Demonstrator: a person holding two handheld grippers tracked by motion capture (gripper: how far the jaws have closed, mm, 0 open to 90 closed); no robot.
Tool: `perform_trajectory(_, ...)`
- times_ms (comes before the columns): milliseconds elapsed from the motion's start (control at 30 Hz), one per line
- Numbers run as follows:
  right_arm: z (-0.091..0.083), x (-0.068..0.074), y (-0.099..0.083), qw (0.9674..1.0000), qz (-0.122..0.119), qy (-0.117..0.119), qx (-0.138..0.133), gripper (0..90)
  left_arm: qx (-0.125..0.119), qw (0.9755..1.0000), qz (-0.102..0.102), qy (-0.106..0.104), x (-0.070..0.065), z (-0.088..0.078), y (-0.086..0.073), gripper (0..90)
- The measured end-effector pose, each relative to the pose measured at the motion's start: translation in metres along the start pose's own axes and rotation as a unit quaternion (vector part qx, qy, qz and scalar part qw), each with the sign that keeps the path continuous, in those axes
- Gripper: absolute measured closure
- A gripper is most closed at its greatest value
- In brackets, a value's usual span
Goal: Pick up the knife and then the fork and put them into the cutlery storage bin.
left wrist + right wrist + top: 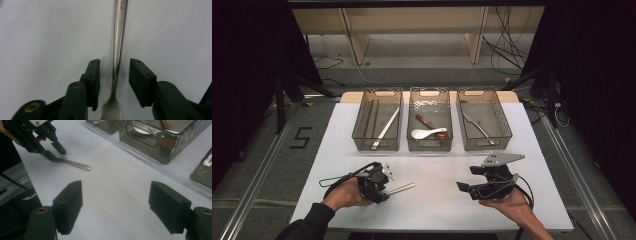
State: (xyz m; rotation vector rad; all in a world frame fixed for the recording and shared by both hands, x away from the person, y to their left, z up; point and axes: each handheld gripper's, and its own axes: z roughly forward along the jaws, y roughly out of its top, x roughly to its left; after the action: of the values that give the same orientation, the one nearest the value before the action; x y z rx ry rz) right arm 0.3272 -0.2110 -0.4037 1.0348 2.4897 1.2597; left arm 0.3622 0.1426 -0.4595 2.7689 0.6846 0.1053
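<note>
- Nearest the person, the left gripper (379, 187) sits low over the white table (437, 200), its jaws narrowed around a metal fork (117, 62) but not yet pressing on it; a gap shows on each side of the handle in the left gripper view.
- Between those jaws, the fork lies flat on the table, its long axis running straight away along the gripper's own line, tine end closest to the camera and handle tip pointing off toward the right gripper (469, 189).
- Judging from this, the grasp only needs the jaws to close squarely across the thin neck; the left hand is plainly the nearer one.
- Just beside, the right gripper hovers with jaws wide and holds nothing.
- Farther back stand three clear bins (430, 145); the right-hand bin (507, 130) already holds a fork.
</note>
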Motion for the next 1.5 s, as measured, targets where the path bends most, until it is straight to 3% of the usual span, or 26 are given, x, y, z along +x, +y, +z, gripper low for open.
perform_trajectory(267, 0.000, 0.000, 0.000, 1.0000, -0.001, 0.002, -0.002, 28.6, 0.010, 0.9999, 0.005, -0.004, 0.001, 0.004, 0.001, 69.4)
perform_trajectory(533, -0.001, 0.001, 0.001, 1.0000, -0.005, 0.001, -0.003, 29.3, 0.018, 0.9997, 0.013, -0.009, -0.001, 0.005, 0.005, 81.1)
perform_trajectory(733, -0.001, 0.001, 0.001, 1.0000, -0.004, 0.001, -0.005, 29.6, 0.017, 0.9996, 0.015, -0.015, -0.001, 0.004, 0.005, 83.1)
perform_trajectory(1167, -0.001, 0.001, 0.001, 1.0000, -0.003, 0.002, -0.006, 29.9, -0.016, 0.9990, -0.007, -0.042, 0.000, -0.004, 0.005, 83.5)
perform_trajectory(1500, -0.001, 0.001, 0.002, 1.0000, -0.005, 0.004, -0.005, 29.9, -0.032, 0.9983, -0.008, -0.048, -0.002, -0.013, 0.007, 83.6)
